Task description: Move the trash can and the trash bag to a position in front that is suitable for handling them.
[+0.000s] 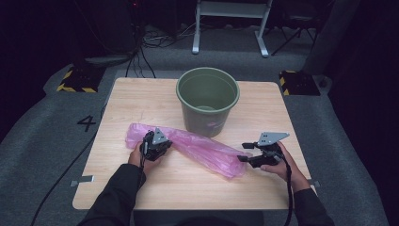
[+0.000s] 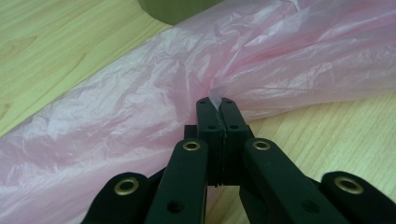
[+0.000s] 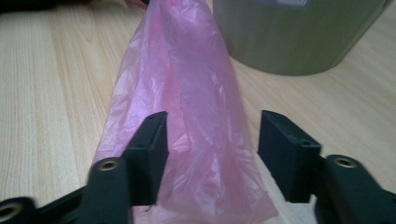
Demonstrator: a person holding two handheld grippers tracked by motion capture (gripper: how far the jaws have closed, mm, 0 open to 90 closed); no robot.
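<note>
A pink plastic bag (image 1: 202, 148) lies stretched across the wooden table (image 1: 141, 101), in front of a green bucket (image 1: 207, 99). My left gripper (image 1: 157, 141) sits on the bag's left part; in the left gripper view (image 2: 215, 103) its jaws are shut on a pinch of the bag's film (image 2: 140, 107). My right gripper (image 1: 244, 151) is at the bag's right end and stands open. In the right gripper view (image 3: 212, 149) the bag's end (image 3: 191, 116) lies between the two spread jaws, with the bucket (image 3: 294, 32) behind.
The bucket stands upright at the table's middle back and looks empty. Grey carpet (image 1: 47, 136) surrounds the table, with cables (image 1: 141, 56) and a white frame's legs (image 1: 230, 28) beyond the far edge. Yellow-black blocks (image 1: 77, 80) lie at both far corners.
</note>
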